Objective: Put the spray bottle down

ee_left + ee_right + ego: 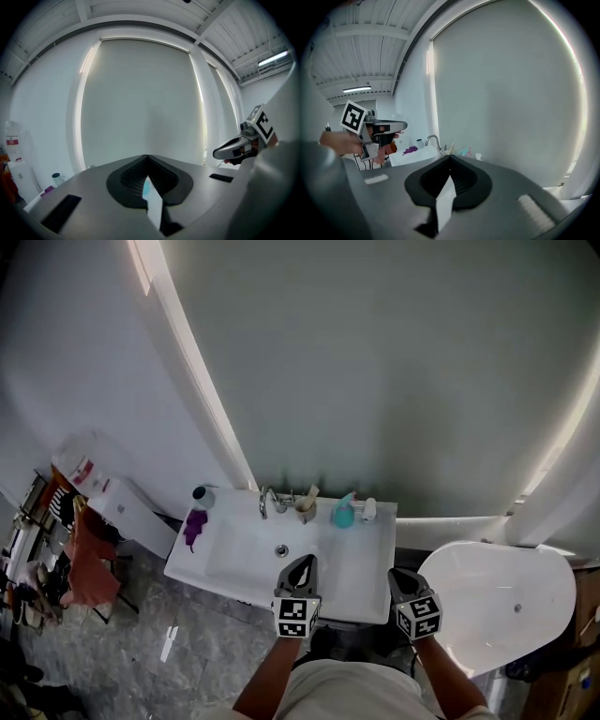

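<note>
Wall panel [375,362]: the biggest thing we see, pale grey and curved by the lens, with bright lit strips down its left and right edges.
White oval tub [497,601]: lower right in the head view, just beside the sink counter; we cannot tell what kind of fixture it is.
Sink counter [361,568]: white, set against the panel, with the basin in its left-middle part.
Water dispenser [103,488]: white, left of the counter and apart from it, with reddish cloth on a rack just below it.
Left gripper [302,561]: over the front edge of the counter. We read its jaws as pressed together at the tips, with nothing clamped between them.
Right gripper [397,574]: at the counter's front right corner. Its jaws also meet at the tips, and it is empty.
Purple cloth [195,526]: lies on the left end of the counter.
Faucet [268,502]: chrome, at the back of the basin.
Spray bottle [344,512]: teal, upright on the counter's back ledge, right of the faucet. It sits between the cup and the small white bottle, well apart from both grippers.
Cup [306,510]: tan, just right of the faucet, with a stick-like item in it.
Small white bottle [369,509]: just right of the spray bottle.
Dark-capped bottle [202,495]: at the back left corner, above the purple cloth.
</note>
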Action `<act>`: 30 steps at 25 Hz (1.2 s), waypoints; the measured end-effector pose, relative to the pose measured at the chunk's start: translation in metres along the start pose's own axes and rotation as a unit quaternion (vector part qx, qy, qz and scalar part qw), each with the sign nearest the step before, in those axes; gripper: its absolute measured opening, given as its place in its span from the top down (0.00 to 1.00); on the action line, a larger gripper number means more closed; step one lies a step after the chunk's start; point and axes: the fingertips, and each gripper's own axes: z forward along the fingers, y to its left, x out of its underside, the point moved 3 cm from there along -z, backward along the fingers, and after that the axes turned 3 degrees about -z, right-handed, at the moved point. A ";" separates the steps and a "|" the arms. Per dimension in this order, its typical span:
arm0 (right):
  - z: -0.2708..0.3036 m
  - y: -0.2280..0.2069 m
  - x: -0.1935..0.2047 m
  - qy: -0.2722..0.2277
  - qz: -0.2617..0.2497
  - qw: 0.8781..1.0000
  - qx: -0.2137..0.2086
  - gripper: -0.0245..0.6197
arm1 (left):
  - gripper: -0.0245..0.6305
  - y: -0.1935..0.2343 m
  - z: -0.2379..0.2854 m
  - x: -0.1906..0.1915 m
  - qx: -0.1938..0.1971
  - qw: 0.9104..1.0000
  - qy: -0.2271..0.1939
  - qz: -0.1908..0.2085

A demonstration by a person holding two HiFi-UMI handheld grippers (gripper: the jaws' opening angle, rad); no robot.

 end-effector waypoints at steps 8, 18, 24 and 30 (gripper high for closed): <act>-0.011 0.015 0.001 -0.006 -0.014 1.000 -0.028 0.95 | 0.95 -0.009 -0.050 0.015 -0.006 1.000 0.022 -0.013; -0.014 0.048 -0.033 -0.038 -0.048 0.997 -0.049 0.95 | 0.95 0.009 -0.083 0.013 0.029 0.998 0.027 -0.038; -0.020 0.057 -0.056 -0.066 -0.046 0.996 -0.039 0.95 | 0.95 0.030 -0.090 0.001 0.041 0.998 0.013 -0.041; -0.017 0.058 -0.069 -0.080 -0.048 0.995 -0.025 0.95 | 0.95 0.038 -0.089 -0.005 0.054 0.998 0.005 -0.041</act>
